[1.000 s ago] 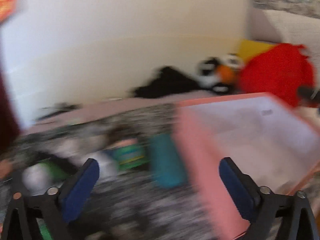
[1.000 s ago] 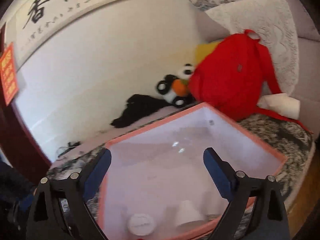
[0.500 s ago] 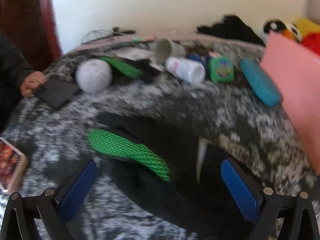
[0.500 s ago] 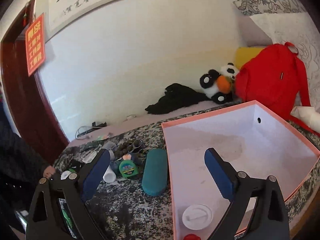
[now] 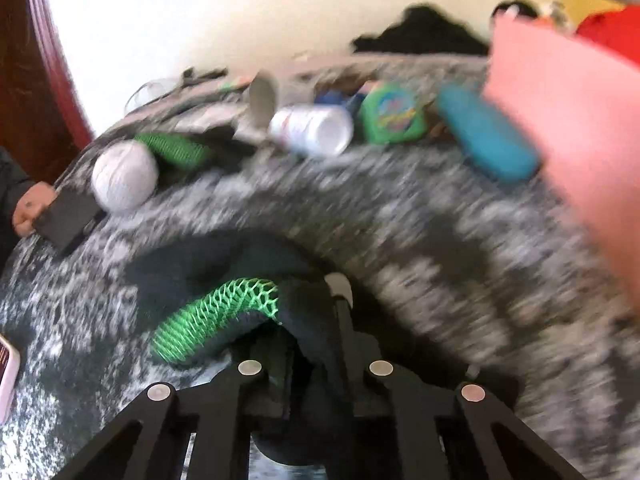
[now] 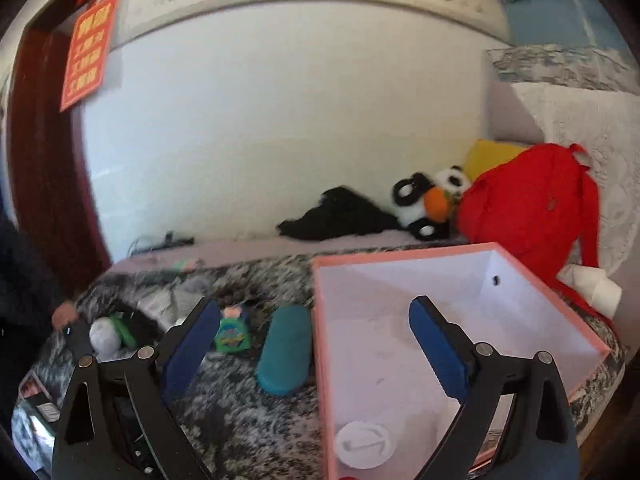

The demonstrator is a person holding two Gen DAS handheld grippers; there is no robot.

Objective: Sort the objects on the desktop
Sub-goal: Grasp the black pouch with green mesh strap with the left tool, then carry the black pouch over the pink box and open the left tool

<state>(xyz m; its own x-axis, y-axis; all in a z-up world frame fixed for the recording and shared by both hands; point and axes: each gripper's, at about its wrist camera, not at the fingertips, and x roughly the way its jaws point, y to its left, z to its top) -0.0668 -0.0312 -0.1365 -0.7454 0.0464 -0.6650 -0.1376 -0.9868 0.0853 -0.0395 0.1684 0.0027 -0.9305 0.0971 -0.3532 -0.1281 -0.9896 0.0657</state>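
Since the earlier frames my left tongs (image 5: 308,344) have dropped onto the black-and-green mesh item (image 5: 224,316) that lay ahead of them on the speckled cover (image 5: 440,248); their jaws, then spread wide, are now closing, drawn nearly together, with the item's dark fabric bunched between them. Blue pads are hidden in this view, so I cannot tell how firmly they press. Green mesh arches up just left of the jaw tips, and a pale tab (image 5: 338,286) shows just above them. My right tongs (image 6: 316,340) have swung from over the pink box (image 6: 516,264) toward its left edge.

Left wrist view, blurred: beyond the mesh item lie a grey ball (image 5: 124,178), a second green mesh piece (image 5: 172,148), a white bottle (image 5: 316,130) on its side, a green pack (image 5: 392,118) and a teal case (image 5: 486,136), which sits just beside the box wall. A hand (image 5: 28,212) rests at the cover's left edge, touching a black card (image 5: 66,218).

Right wrist view: right tongs stand open and empty, left pad over the cover near the green pack, right pad over the box interior. A white lid (image 6: 364,444) lies in the box near its front corner. Behind the box sit a red bag (image 6: 528,196) and a panda toy (image 6: 424,204).
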